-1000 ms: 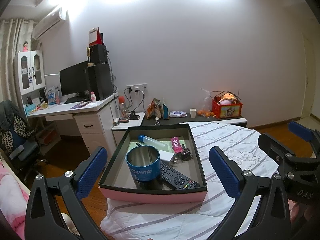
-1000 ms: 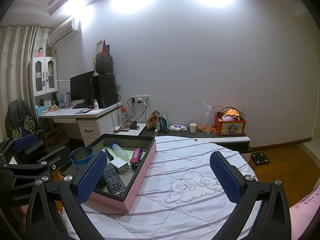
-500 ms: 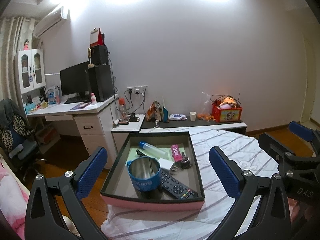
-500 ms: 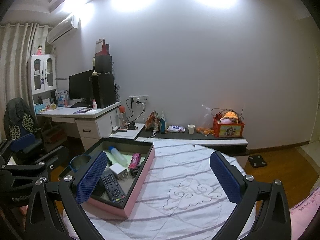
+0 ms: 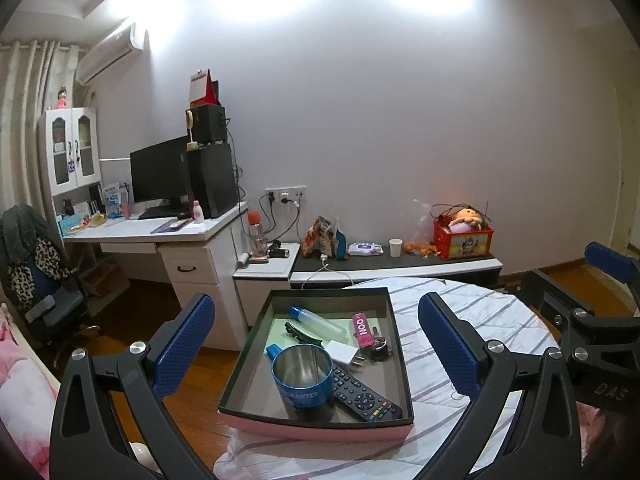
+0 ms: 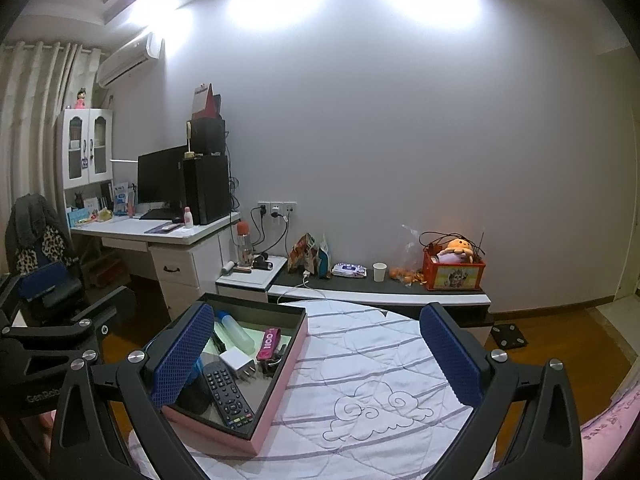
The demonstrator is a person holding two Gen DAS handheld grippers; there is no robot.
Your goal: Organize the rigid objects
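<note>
Clearly my left gripper (image 5: pixel 316 344), jaws wide open and empty like the right gripper's (image 6: pixel 316 348), sits nearer the tray (image 5: pixel 256 340), whose mug (image 5: pixel 303 376) lies dead ahead.

A round table (image 5: pixel 472 320) under a white quilted cloth (image 6: pixel 372 384) with grey stripes and a stitched cloud; on its left part, reaching the cloth's edge, sits a pink tray (image 5: pixel 316 430) with dark inner walls
</note>
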